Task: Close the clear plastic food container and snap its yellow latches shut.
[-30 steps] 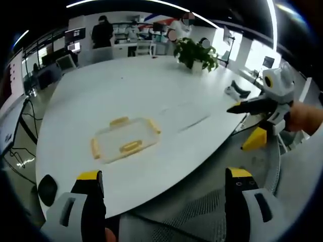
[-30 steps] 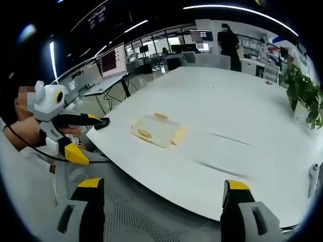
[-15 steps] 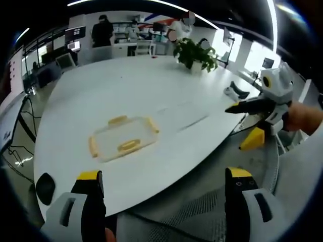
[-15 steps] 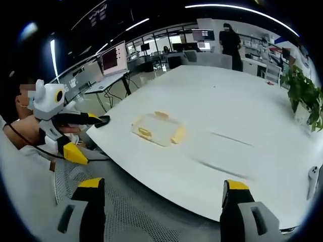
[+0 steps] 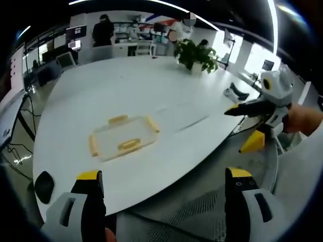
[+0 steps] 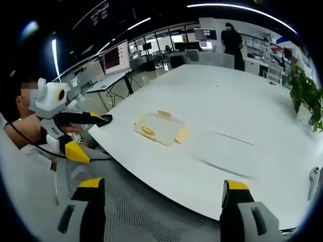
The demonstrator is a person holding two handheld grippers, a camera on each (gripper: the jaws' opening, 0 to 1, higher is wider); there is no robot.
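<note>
Well short of the container (image 5: 122,138), both grippers (image 5: 164,184) (image 6: 161,194) are held with jaws wide apart, and should be lowered squarely onto its latches (image 5: 129,145).

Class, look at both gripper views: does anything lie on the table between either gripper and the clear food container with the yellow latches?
Nothing visible does. The container lies alone on the white table, with bare tabletop between it and the near edge. Both the left gripper and the right gripper hang open off the table edge.
</note>
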